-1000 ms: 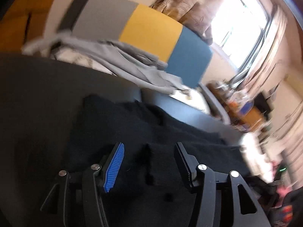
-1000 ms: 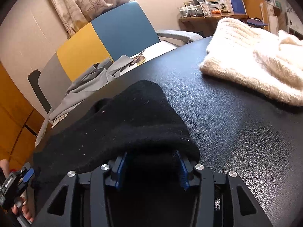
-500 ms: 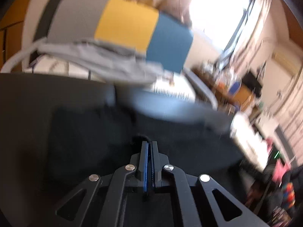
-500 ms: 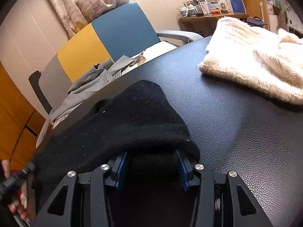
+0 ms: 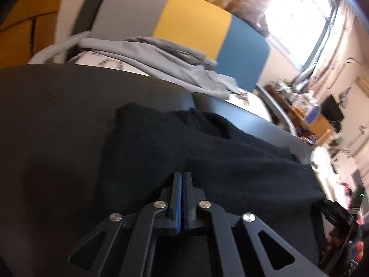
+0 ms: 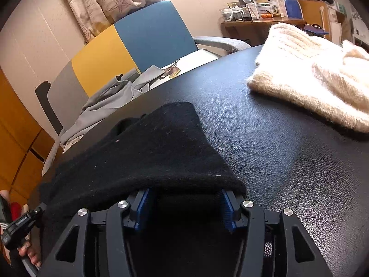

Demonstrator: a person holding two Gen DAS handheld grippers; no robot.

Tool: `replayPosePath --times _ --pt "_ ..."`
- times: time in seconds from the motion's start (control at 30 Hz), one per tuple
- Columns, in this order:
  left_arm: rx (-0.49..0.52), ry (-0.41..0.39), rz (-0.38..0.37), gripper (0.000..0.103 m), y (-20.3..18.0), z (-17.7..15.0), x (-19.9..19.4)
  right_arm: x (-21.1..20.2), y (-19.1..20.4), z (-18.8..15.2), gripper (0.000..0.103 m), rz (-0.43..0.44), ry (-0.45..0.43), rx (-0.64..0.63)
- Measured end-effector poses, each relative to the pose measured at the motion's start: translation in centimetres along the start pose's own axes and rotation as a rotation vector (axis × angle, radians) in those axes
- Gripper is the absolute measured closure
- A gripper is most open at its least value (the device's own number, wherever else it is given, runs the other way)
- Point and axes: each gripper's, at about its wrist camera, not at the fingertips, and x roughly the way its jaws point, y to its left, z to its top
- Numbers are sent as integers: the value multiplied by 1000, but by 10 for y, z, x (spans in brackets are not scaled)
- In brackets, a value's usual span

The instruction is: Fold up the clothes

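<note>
The black garment [image 5: 207, 161] lay flat on the tabletop [image 6: 288, 138], its length running from one tongs to the other. The left tongs [image 5: 182, 180] were pinched shut at its near edge, whether on cloth I could not tell. The right tongs [image 6: 184, 198], jaws just widening, stood half open under a raised fold, gripping nothing.

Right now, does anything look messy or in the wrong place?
Yes. A grey garment lies crumpled on the chair seat, unfolded, one edge hanging over the seat's side. The black garment on the table is bunched over the right tongs. The cream sweater looks neatly folded.
</note>
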Motion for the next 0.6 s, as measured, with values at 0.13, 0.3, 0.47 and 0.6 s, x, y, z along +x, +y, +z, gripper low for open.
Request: replayPosePath --times 0.13,0.3,0.47,0.6 --pt "5 -6 3 103 3 1 0 0 0 1 43 19 6 1" --pt "-61 39 -37 103 21 -3 12 -10 27 0 40 -29 100 -182" --pt "-69 33 -44 103 23 -4 10 -53 38 -13 49 -118 69 -420" --pt "-24 -11 27 101 4 2 -3 -75 13 8 68 -108 -54 -254"
